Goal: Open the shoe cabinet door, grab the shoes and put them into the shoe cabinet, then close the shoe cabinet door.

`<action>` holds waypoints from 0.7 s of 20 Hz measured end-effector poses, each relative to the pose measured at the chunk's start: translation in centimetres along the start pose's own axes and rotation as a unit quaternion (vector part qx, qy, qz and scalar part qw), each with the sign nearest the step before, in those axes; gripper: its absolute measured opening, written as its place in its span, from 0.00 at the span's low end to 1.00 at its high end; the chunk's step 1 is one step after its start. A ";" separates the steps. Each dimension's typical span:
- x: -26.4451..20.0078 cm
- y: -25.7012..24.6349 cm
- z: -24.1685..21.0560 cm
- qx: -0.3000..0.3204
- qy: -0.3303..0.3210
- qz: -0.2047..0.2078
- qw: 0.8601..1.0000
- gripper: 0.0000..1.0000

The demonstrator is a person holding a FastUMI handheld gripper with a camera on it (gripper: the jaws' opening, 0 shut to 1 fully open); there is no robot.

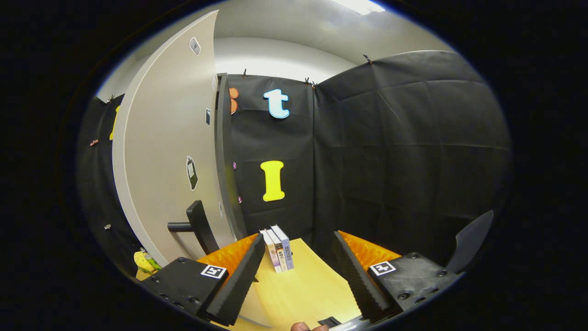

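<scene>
The shoe cabinet door [170,151] is a tall pale grey panel standing left of my fingers, with its dark edge [224,156] turned toward me. A black handle [195,225] sticks out low on the door, just above and beyond my left finger [239,280]. My gripper [298,239] is open, with nothing between its fingers, and it does not touch the handle. The cabinet's inside is hidden, and I cannot tell from here how far the door is swung.
Three books [278,250] stand upright on the light wooden table [303,285], just ahead between my fingers. A yellow object [144,262] lies low at the foot of the door. A dark curved shape [473,239] rises beyond my right finger. A person's fingertip [303,327] shows near me.
</scene>
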State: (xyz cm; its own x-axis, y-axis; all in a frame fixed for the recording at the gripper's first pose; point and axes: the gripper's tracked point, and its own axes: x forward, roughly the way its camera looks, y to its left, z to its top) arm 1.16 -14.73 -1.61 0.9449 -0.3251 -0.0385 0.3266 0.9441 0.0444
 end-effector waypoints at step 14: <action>-2.9 13.9 -1.1 -0.002 0.016 0.127 0.992 0.98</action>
State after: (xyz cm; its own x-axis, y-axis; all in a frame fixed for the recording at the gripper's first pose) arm 2.93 -0.59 -1.94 0.9954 -0.0755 -0.0584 0.0786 0.9955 0.0534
